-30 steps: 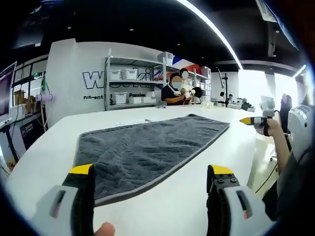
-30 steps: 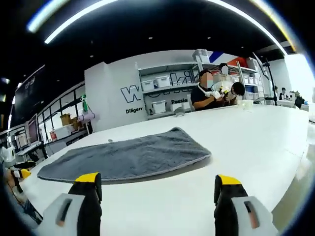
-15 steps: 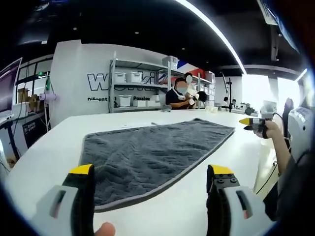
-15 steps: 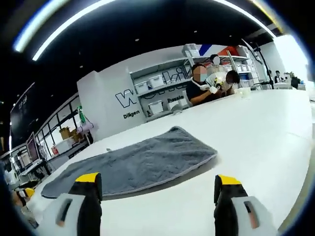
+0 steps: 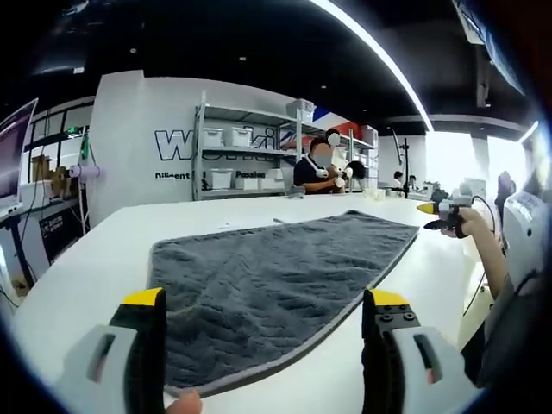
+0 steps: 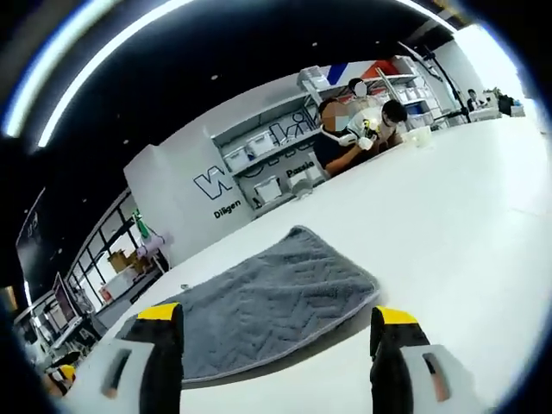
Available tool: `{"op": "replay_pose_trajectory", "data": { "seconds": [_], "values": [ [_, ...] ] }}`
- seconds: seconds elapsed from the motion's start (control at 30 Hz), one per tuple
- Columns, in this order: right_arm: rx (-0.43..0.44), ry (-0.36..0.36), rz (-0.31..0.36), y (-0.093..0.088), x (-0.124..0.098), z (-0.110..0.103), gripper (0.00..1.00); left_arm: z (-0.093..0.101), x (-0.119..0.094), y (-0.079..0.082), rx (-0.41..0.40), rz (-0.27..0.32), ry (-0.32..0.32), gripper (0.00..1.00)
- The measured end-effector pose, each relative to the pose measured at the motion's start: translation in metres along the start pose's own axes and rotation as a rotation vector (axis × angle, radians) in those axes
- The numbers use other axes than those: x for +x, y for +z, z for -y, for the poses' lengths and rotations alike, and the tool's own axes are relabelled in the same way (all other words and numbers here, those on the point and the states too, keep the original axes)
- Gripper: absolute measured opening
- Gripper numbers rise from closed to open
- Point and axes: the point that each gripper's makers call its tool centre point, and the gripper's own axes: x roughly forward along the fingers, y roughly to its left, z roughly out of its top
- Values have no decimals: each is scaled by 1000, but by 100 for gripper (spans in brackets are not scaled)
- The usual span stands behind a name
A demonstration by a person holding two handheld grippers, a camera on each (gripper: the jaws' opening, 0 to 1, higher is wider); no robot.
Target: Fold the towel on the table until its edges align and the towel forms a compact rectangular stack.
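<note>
- Left gripper view: the left gripper (image 5: 263, 315) has its two jaws spread wide, grey bodies with yellow caps on black tips, and nothing sits between them.
- The jaws hang above the near edge of the grey towel (image 5: 267, 276) without touching it; a fingertip (image 5: 183, 403) of the person shows at the bottom beside the left jaw.
- The towel lies flat and unfolded on the white table (image 5: 95, 259), a long rectangle running away towards the right, with a pressed zigzag texture and a paler bound hem.
- At the right edge the right gripper (image 5: 435, 208), yellow-tipped, is held in a hand above the table's far side, apart from the towel; I cannot tell from here how its jaws stand.
- Behind the table stand metal shelves (image 5: 237, 159) with white bins, and seated people (image 5: 321, 168) beside them.
- Right gripper view: the right gripper (image 6: 272, 332) also has its jaws wide apart and holds nothing.
- The towel (image 6: 259, 306) lies flat on the smooth white table (image 6: 457, 216), its rounded corner near the right jaw, same chevron pile and light hem.
- A white wall (image 6: 185, 194) with dark lettering stands behind.
</note>
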Motion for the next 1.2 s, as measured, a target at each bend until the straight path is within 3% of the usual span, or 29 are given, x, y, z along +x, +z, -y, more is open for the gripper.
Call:
{"op": "replay_pose_trajectory", "data": {
  "seconds": [0.17,0.37,0.5,0.7,0.83,0.93,1.13,1.2],
  "values": [
    [127,31,-71,-4,8,12,93,-1,8,2,10,-1,-12,99],
    [221,96,-88,9,13,17,99,1,9,-4,24,-30,-25,99],
    [272,104,-94,19,19,31,97,4,7,-9,42,-55,-41,99],
    [449,114,-117,13,23,44,67,7,-1,-10,55,-58,-54,99],
    [500,73,-108,8,26,58,42,8,-6,-13,64,-63,-59,99],
    [413,26,-105,7,27,73,27,9,-10,-13,64,-60,-63,99],
    [383,34,-106,8,31,76,5,9,-12,-10,64,-46,-58,99],
    [377,43,-100,9,31,75,3,9,-12,-8,65,-42,-59,99]
  ]
}}
